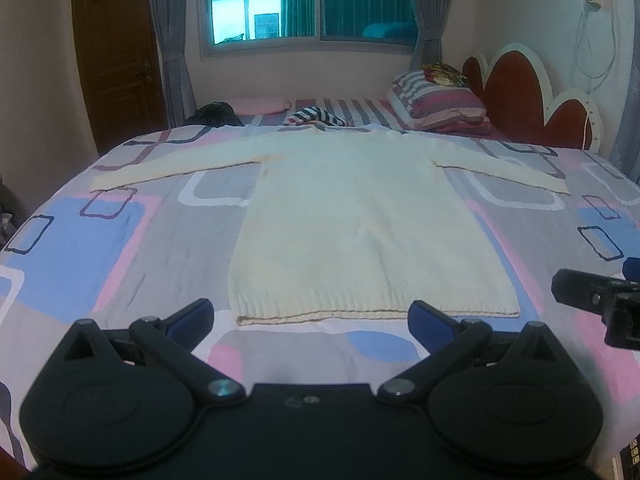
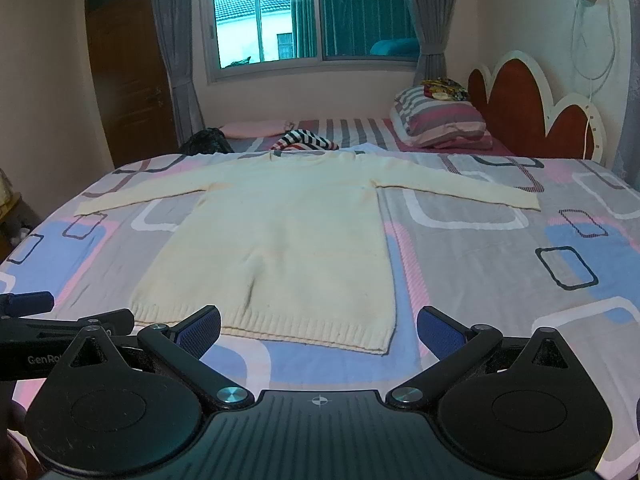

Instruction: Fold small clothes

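Observation:
A cream knit long-sleeved sweater [image 1: 356, 220] lies flat on the bed, both sleeves spread out sideways, ribbed hem nearest me; it also shows in the right wrist view [image 2: 280, 248]. My left gripper [image 1: 312, 318] is open and empty, just short of the hem. My right gripper [image 2: 318, 328] is open and empty, above the hem's right part. The right gripper shows at the right edge of the left wrist view [image 1: 592, 296]; the left gripper shows at the left edge of the right wrist view [image 2: 60, 320].
The bed cover [image 1: 100, 248] has grey, blue and pink blocks. At the far end lie a striped garment [image 1: 316, 116], a pink folded cloth [image 1: 260, 105], a dark item [image 1: 214, 114] and striped pillows [image 1: 436, 104]. A red headboard [image 1: 520, 92] stands on the right.

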`<state>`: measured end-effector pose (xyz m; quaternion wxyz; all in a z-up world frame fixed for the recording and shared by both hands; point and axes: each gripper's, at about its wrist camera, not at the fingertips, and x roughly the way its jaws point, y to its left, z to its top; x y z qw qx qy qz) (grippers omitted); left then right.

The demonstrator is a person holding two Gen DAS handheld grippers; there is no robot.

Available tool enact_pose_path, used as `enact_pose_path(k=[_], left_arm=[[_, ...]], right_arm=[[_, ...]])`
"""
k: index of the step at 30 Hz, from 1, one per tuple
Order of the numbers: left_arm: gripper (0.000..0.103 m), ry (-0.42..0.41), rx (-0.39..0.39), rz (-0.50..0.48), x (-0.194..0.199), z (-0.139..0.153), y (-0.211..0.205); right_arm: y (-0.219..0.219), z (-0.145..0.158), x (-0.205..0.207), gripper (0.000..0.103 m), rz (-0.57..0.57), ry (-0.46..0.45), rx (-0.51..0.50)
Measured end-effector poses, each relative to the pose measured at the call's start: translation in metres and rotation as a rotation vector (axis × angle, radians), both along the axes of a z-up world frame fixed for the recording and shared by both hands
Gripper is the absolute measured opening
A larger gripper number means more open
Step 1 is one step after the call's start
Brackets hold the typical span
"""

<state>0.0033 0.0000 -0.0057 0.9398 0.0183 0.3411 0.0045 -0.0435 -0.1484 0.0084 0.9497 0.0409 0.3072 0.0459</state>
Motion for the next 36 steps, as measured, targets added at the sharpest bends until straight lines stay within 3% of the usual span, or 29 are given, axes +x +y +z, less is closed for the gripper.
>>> enact_pose_path(k=[36], left_arm=[[0.102, 0.003, 0.003, 0.002, 0.0003, 0.0021, 0.0029]], right_arm=[[-0.0002, 0.0024, 0.0026, 0.103, 0.007, 0.001, -0.001]])
